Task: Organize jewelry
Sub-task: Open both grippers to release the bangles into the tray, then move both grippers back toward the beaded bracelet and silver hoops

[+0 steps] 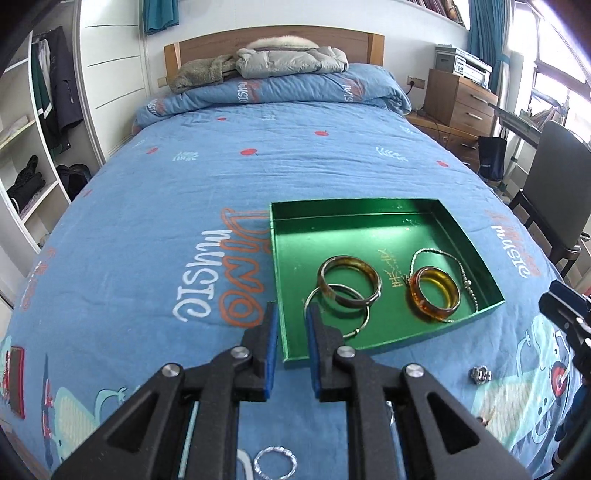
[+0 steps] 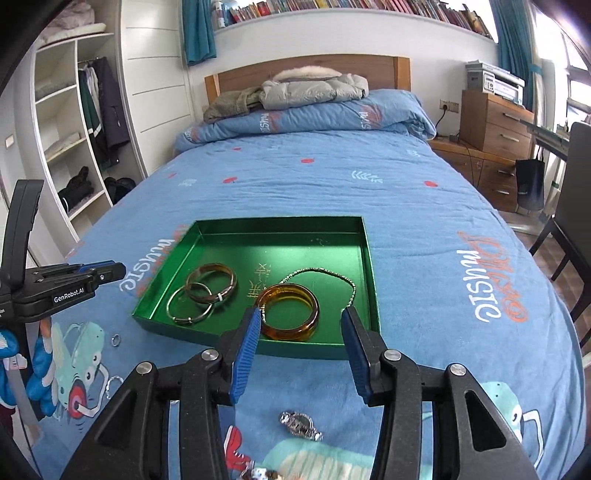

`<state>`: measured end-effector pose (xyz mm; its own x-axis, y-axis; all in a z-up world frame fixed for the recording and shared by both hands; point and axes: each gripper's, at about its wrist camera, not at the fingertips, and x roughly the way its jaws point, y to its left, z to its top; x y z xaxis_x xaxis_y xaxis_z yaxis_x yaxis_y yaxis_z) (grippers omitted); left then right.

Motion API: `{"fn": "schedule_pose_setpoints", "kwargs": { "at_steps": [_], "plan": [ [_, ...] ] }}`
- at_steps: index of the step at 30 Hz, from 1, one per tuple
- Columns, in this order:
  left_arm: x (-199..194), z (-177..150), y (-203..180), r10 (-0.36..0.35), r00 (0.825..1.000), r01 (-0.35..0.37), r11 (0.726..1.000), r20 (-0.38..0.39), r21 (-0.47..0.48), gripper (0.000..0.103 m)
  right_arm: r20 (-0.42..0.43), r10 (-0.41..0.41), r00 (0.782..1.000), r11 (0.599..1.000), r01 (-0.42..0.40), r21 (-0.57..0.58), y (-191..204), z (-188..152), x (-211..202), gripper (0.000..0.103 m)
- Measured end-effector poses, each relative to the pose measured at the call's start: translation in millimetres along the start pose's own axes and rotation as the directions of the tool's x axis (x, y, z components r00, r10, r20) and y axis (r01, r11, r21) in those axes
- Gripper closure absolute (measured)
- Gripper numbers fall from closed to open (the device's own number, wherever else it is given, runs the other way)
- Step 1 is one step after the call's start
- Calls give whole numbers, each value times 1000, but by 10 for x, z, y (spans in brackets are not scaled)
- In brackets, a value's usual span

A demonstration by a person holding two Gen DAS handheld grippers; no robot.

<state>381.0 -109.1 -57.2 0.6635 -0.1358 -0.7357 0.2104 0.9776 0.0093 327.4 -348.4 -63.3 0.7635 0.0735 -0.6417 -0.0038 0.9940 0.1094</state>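
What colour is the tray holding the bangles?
Shiny green tray, clearest in the right wrist view.

Black fingers, ribbed blue pads

A grey padded jacket lies on the folded quilt at the wooden headboard. Books line a high shelf; what looks like a printer tops the drawers.
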Motion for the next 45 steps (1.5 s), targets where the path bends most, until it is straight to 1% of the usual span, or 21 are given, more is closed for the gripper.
{"fn": "schedule_pose_setpoints", "kwargs": {
  "at_steps": [3,5,6,11,17,23,26,29,36,38,40,45],
  "plan": [
    [-326,-149,140,21,1000,-21,1000,11,-9,89,51,13,999,999,-14,32,-22,-77,-380,48],
    [-536,-254,259,48,999,-48,999,20,-21,89,70,21,997,999,-24,43,-32,-140,-608,48],
    [-637,-310,324,51,998,-50,998,23,-30,89,76,21,997,999,-24,42,-27,-175,-716,48],
    [-1069,-586,563,83,996,-82,995,29,-58,89,82,-12,997,1000,11,16,43,-390,-1166,48],
    [-1478,-905,807,89,995,-84,991,40,-107,88,95,-4,995,1000,4,-4,144,-622,-1574,48],
    [-1747,-1156,927,87,994,-77,988,65,-134,88,99,7,995,1000,-6,-13,256,-810,-1830,48],
    [-1764,-1250,928,77,995,-67,988,65,-138,88,93,16,996,1000,-15,-14,307,-899,-1885,48],
    [-1712,-1344,931,61,997,-54,988,48,-145,88,70,23,997,1000,-23,-1,328,-991,-1840,48],
    [-1333,-1540,828,20,1000,-23,990,-19,-140,88,-33,43,999,998,-42,45,347,-1247,-1457,48],
    [-1183,-1581,774,0,999,-6,991,-43,-133,82,-67,51,996,997,-47,54,353,-1300,-1302,48],
    [-1037,-1618,710,-21,998,13,992,-62,-128,71,-97,59,994,996,-52,67,362,-1347,-1145,48],
    [-649,-1636,540,-74,991,62,992,-111,-107,69,-178,76,981,994,-60,96,393,-1446,-731,48]
  ]
}}
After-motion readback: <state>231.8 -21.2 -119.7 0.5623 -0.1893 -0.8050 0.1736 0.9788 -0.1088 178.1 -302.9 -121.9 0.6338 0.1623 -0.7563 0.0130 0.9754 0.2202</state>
